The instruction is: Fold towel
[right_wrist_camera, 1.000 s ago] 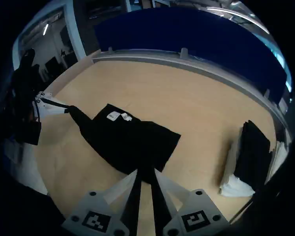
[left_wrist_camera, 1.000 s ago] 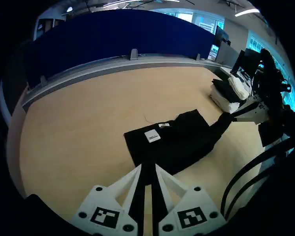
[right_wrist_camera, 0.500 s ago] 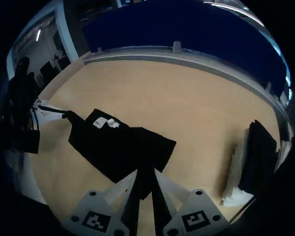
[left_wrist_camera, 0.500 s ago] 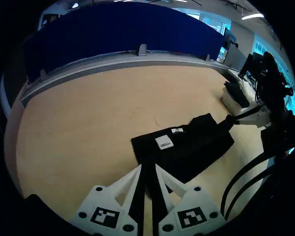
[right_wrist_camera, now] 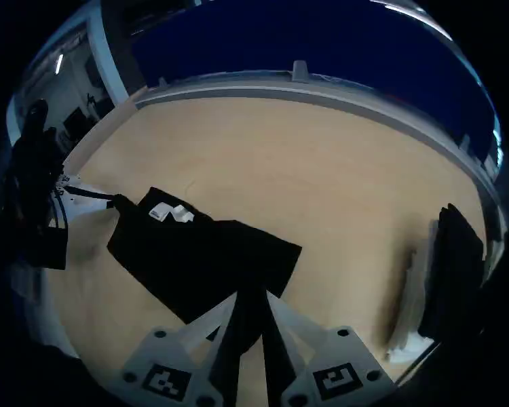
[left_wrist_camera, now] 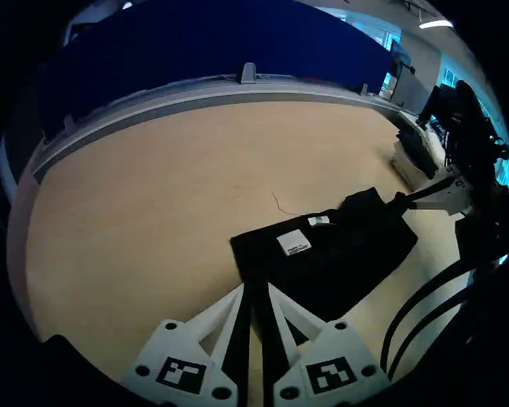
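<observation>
1. Towel, black, is lying on the wooden table, white tags facing up.
2. Left gripper is pinching one corner between closed fingers; right gripper is pinching the opposite end.
3. Right gripper view is showing folded cloths stacked well apart.

**Rig look-over, both grippers**

My left gripper: two white plastic wedge fingers w/ black inner strips, tapering fwd. Each base has a square blk/wht tag and small dark screws round it. Two black cables loop at the rt edge. My right gripper is the same build: white wedges, black strips, tags, screws. In the left gripper view its white fingers sit against a dark bulk; can't tell sleeve from housing.
</observation>
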